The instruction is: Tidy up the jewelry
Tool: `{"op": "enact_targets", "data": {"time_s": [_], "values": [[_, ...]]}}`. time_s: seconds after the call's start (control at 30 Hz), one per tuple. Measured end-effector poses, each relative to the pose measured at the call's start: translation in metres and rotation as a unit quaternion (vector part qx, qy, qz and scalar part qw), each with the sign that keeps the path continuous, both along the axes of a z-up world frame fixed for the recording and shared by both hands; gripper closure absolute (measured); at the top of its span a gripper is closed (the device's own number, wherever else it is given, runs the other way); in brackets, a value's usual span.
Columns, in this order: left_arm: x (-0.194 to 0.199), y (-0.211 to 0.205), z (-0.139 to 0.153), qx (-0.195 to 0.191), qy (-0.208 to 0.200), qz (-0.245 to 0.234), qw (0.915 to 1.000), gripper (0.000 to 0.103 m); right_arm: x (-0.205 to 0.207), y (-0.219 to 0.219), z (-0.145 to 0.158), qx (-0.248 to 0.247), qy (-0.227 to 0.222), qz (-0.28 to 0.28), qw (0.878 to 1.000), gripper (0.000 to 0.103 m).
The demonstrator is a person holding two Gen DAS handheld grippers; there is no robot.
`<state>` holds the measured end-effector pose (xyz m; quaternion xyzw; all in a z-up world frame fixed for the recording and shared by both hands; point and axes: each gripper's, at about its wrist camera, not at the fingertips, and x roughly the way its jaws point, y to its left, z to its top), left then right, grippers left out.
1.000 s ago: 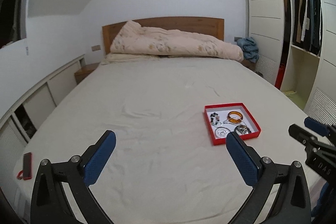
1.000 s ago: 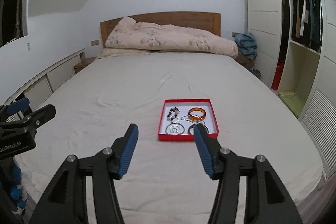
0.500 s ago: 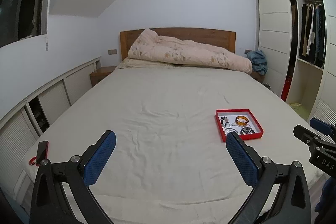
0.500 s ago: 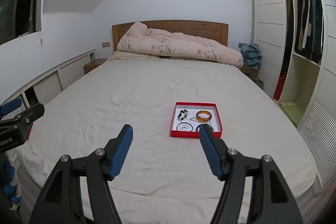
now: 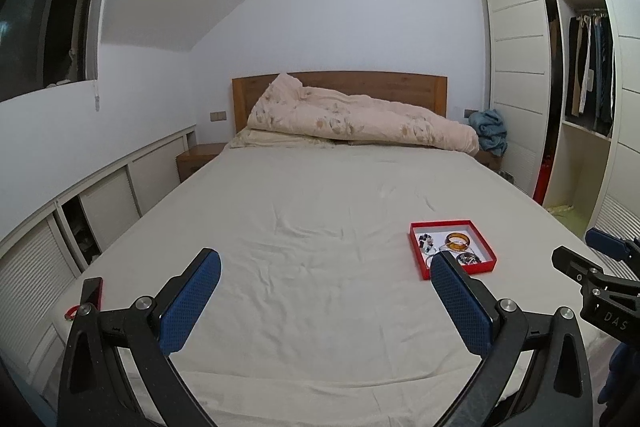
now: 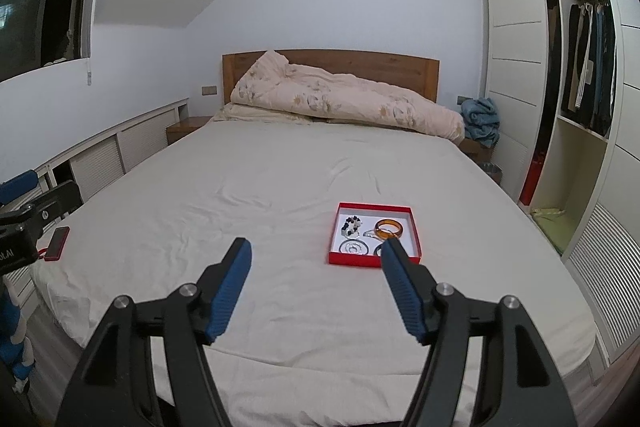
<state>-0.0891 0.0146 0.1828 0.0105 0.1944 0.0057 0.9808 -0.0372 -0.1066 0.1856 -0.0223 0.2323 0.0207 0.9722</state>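
- The bed (image 6: 280,187) fills both views, its pale sheet wrinkled, a rumpled duvet (image 6: 344,99) heaped at the headboard
- The left gripper (image 5: 326,291) and right gripper (image 6: 316,281) hover over the bed's near edge, jaws spread wide, holding nothing
- A red tray (image 6: 416,227) lies flat on the sheet, right of centre
- An amber bangle (image 6: 389,229) and a beaded bracelet (image 6: 351,225) rest inside the tray
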Motion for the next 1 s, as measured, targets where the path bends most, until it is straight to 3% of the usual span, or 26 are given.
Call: {"op": "enact_targets", "data": {"time_s": [1.0], "values": [[-0.004, -0.011, -0.007, 0.006, 0.005, -0.008, 0.9999, 0.000, -0.012, -0.002, -0.001, -0.006, -0.005, -0.004, 1.000, 0.037]]}}
